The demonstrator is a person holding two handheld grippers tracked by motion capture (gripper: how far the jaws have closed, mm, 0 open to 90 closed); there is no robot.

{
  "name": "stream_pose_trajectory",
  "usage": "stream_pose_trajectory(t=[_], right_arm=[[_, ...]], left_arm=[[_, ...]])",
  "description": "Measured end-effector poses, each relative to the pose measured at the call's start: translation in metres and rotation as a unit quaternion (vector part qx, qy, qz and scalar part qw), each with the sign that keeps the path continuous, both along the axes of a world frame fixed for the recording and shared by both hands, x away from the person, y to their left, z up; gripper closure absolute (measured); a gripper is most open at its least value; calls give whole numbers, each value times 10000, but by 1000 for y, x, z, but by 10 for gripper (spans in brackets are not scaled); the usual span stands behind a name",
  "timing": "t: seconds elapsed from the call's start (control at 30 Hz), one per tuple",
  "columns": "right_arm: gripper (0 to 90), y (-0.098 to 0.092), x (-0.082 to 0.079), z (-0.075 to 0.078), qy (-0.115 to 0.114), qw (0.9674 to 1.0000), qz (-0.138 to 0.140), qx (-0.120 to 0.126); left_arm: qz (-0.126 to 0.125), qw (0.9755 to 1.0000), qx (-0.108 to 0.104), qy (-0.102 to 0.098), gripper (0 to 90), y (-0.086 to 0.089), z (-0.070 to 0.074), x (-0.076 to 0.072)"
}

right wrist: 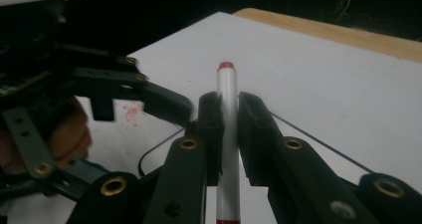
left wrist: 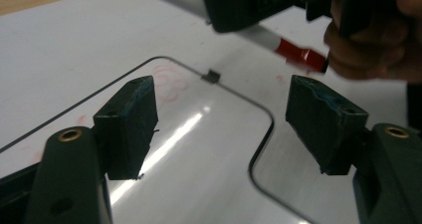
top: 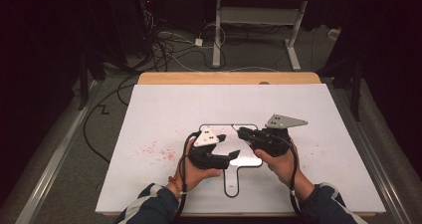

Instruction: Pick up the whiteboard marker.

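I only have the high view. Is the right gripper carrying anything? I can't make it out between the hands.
Observer: Yes. The right gripper is shut on a white marker with red ends, clamped around its barrel.
Operator: And the left one?
Observer: The left gripper is open with nothing between its jaws. It is looking down at the small whiteboard.
Operator: Is that board clean?
Observer: No, there is a faint red scribble near one of its rounded corners.
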State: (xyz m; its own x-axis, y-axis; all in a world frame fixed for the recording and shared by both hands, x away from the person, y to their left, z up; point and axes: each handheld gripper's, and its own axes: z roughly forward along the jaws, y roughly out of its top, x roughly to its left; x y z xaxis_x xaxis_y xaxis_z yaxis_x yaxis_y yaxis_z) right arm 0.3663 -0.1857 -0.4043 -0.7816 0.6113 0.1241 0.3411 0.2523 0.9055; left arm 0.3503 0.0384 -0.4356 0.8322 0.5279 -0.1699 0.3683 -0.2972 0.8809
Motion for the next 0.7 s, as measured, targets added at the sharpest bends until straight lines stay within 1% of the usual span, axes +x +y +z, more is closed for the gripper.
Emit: stream_pose_trajectory(t=[0.03,0.07,0.1,0.13,0.17,0.2,0.23,0.27,0.3,0.33,0.37,0.4,0.43,0.47,0.53,0.6,0.67,0.7], right_arm=[[814,0,0,0,0,10000,0,0],[814,0,-2,0,-37,10000,4,49],[814,0,-5,0,-84,9999,-7,146],[814,0,-5,0,-84,9999,-7,146],[814,0,-8,1,-158,9997,-65,188],[814,-1,-8,1,-177,9996,-85,197],[814,-2,-8,1,-181,9996,-91,189],[814,-3,-8,1,-169,9995,-104,234],[814,-4,-8,0,-152,9994,-131,282],[814,-4,-8,1,-167,9994,-125,273],[814,-4,-9,1,-196,9995,-114,230],[814,-4,-10,1,-237,9994,-125,215],[814,-4,-11,2,-274,9993,-142,201],[814,-4,-11,2,-325,9993,-125,150],[813,-4,-13,3,-412,9989,-176,120],[814,-4,-14,4,-505,9985,-191,63],[813,-4,-15,5,-592,9979,-246,5],[813,-3,-15,5,-656,9976,-223,-33]], left_arm=[[0,10000,0,0,301,0,0,0],[-26,10000,-62,47,301,-5,0,3],[-64,9997,-214,134,327,-11,0,7],[-64,9997,-214,134,341,-11,0,7],[-165,9987,-416,249,350,-15,1,11],[-187,9981,-525,266,362,-16,2,12],[-179,9979,-562,263,382,-18,2,13],[-179,9979,-562,263,421,-18,2,13],[-191,9979,-560,247,458,-22,3,14],[-191,9979,-560,247,497,-22,3,14],[-155,9983,-531,159,539,-24,3,14],[-146,9985,-503,145,550,-24,4,15],[-145,9989,-431,125,564,-25,5,15],[-115,9992,-375,67,579,-24,6,15],[-84,9992,-389,-4,610,-22,8,15],[-21,9995,-311,-56,629,-21,9,16],[-3,9997,-235,-101,680,-20,9,17],[5,9998,-181,-130,701,-20,9,18]])
